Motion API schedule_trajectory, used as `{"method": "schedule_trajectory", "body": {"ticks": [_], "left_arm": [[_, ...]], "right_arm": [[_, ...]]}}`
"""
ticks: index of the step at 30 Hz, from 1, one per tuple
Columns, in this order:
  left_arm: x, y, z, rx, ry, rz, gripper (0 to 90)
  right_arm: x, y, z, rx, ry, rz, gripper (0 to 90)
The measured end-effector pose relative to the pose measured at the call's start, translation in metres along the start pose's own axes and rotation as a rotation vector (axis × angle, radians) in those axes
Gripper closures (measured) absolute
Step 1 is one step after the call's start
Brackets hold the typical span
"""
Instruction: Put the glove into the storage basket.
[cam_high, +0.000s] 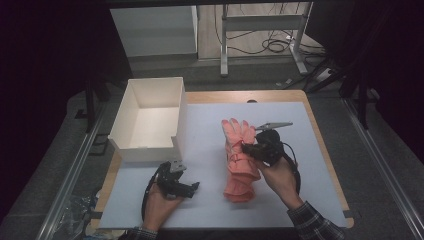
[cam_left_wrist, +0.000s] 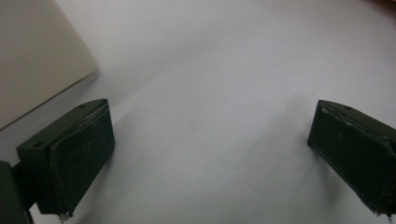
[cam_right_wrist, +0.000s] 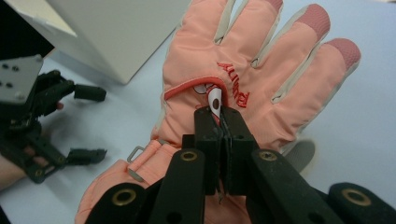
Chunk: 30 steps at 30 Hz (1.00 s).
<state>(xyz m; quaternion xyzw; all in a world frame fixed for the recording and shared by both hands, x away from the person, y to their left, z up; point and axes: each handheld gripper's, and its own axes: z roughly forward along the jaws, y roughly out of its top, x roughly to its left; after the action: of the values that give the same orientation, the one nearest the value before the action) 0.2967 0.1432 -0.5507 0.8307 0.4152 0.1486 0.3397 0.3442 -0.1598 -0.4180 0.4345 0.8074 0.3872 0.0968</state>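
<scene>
Glove (cam_right_wrist: 243, 88), padded pink fabric, lies flat mid-table; soft and light, it likely yields best at its zipper tab (cam_right_wrist: 215, 100), which the right gripper (cam_right_wrist: 223, 120) pinches. Left gripper (cam_left_wrist: 210, 154) rests spread beside a white box (cam_high: 150, 117).

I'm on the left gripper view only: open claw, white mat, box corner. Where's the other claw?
Observer: The right claw is on the pink glove, mid-mat, right of the box.
Operator: Holding it?
Observer: Its jaws are shut on a small white tab on the back of the glove.
Operator: Glove lifted?
Observer: Cannot tell; in the high view it looks flat on the mat, fingers pointing away from the person.
Operator: Anything in the box?
Observer: Nothing visible inside it from above.
</scene>
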Motion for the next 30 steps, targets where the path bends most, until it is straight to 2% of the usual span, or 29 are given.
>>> {"method": "schedule_trajectory", "body": {"ticks": [2,6,12,16,17,20,24,28,30], "left_arm": [[0.000,0.000,0.000,0.000,0.000,0.000,0.4],[0.000,0.000,0.000,0.000,0.000,0.000,0.4],[0.000,0.000,0.000,-0.003,0.001,0.000,0.4],[0.000,0.000,0.000,-0.003,0.001,-0.001,0.4],[0.000,0.000,0.000,-0.003,0.001,-0.001,0.4],[0.000,0.000,0.000,-0.003,0.001,0.000,0.4],[0.000,0.000,0.000,-0.003,0.000,-0.002,0.4],[0.000,0.000,0.000,-0.003,0.000,-0.003,0.4],[0.000,0.000,0.000,-0.003,0.001,0.000,0.4]], "right_arm": [[0.001,-0.003,-0.001,0.000,-0.002,0.000,86.3],[0.007,-0.019,-0.003,-0.008,-0.013,0.015,86.1],[0.006,-0.034,0.014,0.006,-0.047,0.014,84.9],[0.004,-0.041,0.020,0.000,-0.053,0.007,81.2],[0.003,-0.042,0.021,-0.008,-0.048,0.008,76.4],[0.001,-0.041,0.016,-0.019,-0.044,0.001,68.0],[-0.001,-0.037,0.006,-0.042,-0.034,-0.002,61.4],[-0.005,-0.036,-0.003,-0.052,-0.041,-0.030,59.1],[-0.012,-0.038,-0.010,-0.061,-0.055,-0.050,58.8]]}}
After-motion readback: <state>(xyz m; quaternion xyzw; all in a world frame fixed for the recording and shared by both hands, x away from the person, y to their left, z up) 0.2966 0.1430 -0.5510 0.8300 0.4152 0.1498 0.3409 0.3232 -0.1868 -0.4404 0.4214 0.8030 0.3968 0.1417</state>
